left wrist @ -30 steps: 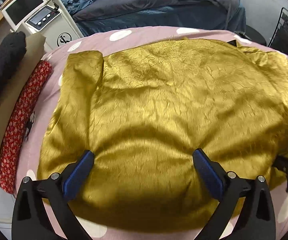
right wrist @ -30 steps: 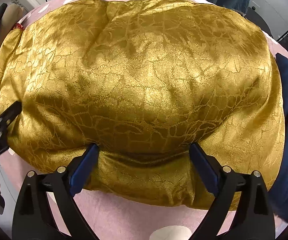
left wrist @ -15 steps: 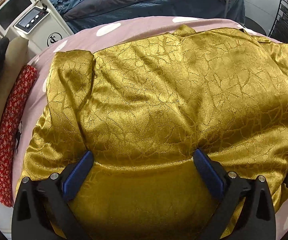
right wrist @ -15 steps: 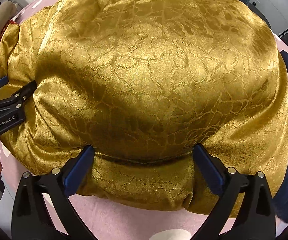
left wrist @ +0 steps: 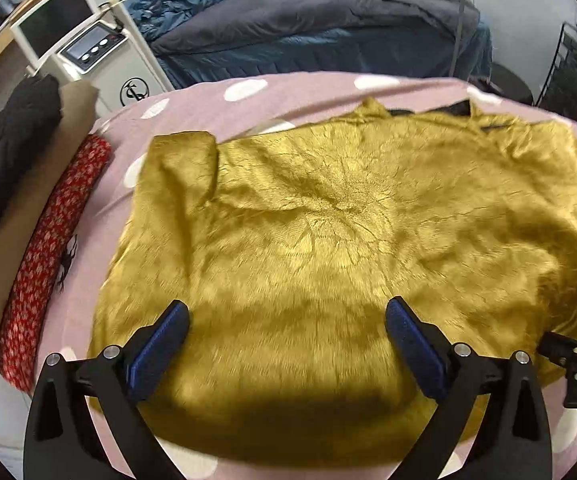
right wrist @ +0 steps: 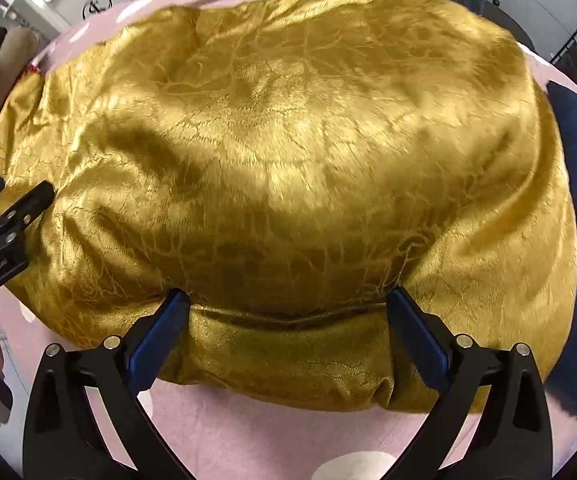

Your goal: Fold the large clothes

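A shiny gold patterned garment [left wrist: 348,232] lies spread on a pink polka-dot bed [left wrist: 216,112], its left sleeve folded in over the body. It fills the right wrist view [right wrist: 288,160], with a folded hem along its near edge. My left gripper [left wrist: 287,322] is open, its blue pads wide apart above the garment's near part. My right gripper [right wrist: 287,310] is open too, its pads spread over the near hem. Neither holds cloth. Each gripper shows at the edge of the other's view: the right one [left wrist: 576,364], the left one [right wrist: 4,224].
A red patterned roll [left wrist: 48,256], a tan cushion and a black one lie along the bed's left edge. A white machine with a screen [left wrist: 88,48] stands at the back left. A dark bed with grey and blue bedding [left wrist: 328,36] is behind. Dark blue cloth [right wrist: 572,140] lies at the right.
The left gripper dipped close to the garment, then pulled back and up, so more of the bed shows. The right gripper stayed over the near hem. Both stayed open.
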Motion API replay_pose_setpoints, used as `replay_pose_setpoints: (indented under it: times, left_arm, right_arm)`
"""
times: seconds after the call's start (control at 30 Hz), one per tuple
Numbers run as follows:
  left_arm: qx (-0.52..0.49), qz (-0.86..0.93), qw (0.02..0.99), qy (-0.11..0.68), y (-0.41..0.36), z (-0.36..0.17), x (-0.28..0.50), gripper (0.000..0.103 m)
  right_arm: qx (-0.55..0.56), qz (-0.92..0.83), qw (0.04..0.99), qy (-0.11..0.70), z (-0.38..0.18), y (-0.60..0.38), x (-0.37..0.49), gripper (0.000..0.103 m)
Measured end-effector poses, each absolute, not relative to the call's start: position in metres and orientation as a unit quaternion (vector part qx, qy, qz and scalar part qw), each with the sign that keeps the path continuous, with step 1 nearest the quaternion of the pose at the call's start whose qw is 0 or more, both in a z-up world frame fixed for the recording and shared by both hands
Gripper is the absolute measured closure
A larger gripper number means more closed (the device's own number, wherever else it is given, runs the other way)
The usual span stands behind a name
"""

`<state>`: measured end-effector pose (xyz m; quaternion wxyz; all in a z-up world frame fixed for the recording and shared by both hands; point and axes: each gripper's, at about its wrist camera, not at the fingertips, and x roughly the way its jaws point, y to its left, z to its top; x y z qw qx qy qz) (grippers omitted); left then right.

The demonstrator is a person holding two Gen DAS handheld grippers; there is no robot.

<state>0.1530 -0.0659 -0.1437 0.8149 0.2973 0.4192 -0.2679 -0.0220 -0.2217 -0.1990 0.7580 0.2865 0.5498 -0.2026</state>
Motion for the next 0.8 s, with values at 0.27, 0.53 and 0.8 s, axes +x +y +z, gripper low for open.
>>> replay_pose_setpoints:
  times: [0.27,0.53,0.8]
  left_arm:
    - [0.278,-0.247,0.822,0.432,-0.017,-0.126,0.112,0.006]
    - [0.278,-0.244,0.81,0.455,-0.002,-0.133,0.088,0.006]
    - [0.229,-0.25,0.806,0.486,0.009,-0.124,0.095,0.006]
  right_arm:
    - [0.28,-0.191,0.796,0.502,-0.181,-0.189,-0.076,0.005]
    - [0.291,-0.24,0.808,0.453,-0.158,-0.247,-0.101,0.005]
    - [0.337,-0.191,0.798,0.462,-0.17,-0.337,-0.067,0.005]
